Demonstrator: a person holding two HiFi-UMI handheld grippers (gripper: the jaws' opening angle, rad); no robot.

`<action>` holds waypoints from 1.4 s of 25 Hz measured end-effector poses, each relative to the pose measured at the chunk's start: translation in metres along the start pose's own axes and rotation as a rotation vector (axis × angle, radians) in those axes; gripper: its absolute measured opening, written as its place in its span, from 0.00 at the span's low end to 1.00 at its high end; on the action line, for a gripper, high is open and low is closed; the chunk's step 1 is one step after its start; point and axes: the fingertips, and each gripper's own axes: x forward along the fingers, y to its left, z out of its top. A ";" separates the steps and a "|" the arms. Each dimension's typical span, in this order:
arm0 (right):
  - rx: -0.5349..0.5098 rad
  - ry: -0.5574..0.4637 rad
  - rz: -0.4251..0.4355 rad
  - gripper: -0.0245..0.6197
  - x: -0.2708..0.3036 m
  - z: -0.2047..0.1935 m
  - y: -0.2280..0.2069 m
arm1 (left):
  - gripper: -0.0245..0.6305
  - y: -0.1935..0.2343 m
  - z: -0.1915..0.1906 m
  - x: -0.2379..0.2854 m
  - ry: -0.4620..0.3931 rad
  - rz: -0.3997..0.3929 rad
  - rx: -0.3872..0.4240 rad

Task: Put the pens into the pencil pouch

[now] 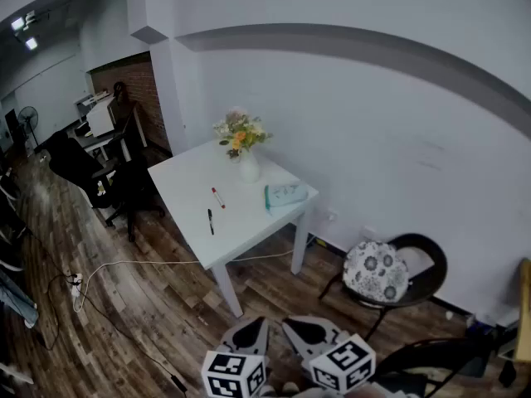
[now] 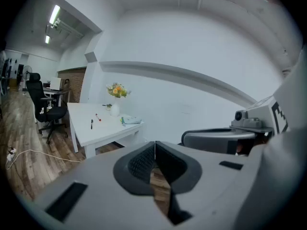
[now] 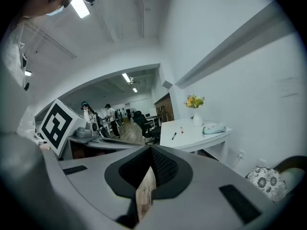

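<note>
I hold both tools low at the near edge of the head view, well apart from the white surface [image 1: 249,226] where the work lies. My left gripper [image 2: 155,150] is fully closed, the two ribbed pads meeting along one thin line with nothing between them. My right gripper [image 3: 150,155] is closed just the same and has hold of nothing; only the wooden floor [image 1: 158,305] shows below its pads.

On the surface, the white vase [image 1: 248,167] with its orange and yellow flowers [image 1: 240,132] stands near the far edge, close to the wall. The red pen [image 1: 217,197] lies on the near side of the vase, a little to its left. The black pen [image 1: 211,221] lies nearer to me than the red one, further from the vase, and apart from the red pen. The pale teal pencil pouch [image 1: 286,194] lies to the right of the vase, near the right edge of the surface, apart from both pens.

Well right of the vase, a dark round chair [image 1: 423,276] carries a flower-patterned cushion [image 1: 377,270]. Left of the vase, a black office chair [image 1: 83,168] stands on the floor.
</note>
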 end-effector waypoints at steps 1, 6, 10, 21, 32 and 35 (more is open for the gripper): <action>0.001 0.002 0.000 0.05 0.000 0.001 0.001 | 0.05 0.000 0.001 -0.002 0.000 0.002 0.000; 0.001 0.010 0.003 0.05 0.001 0.003 0.005 | 0.05 0.005 -0.004 -0.004 0.003 0.002 0.001; -0.005 0.002 0.012 0.05 0.000 0.001 0.006 | 0.05 0.001 -0.004 -0.006 0.010 -0.003 -0.004; 0.016 -0.057 0.058 0.05 -0.003 0.004 0.010 | 0.05 -0.006 0.000 -0.005 -0.025 -0.039 -0.018; 0.021 -0.019 0.009 0.23 0.001 -0.009 -0.022 | 0.19 -0.008 0.003 0.010 -0.033 0.034 0.028; 0.017 -0.026 0.007 0.23 0.001 -0.009 -0.026 | 0.20 -0.006 -0.002 0.011 -0.027 0.053 0.011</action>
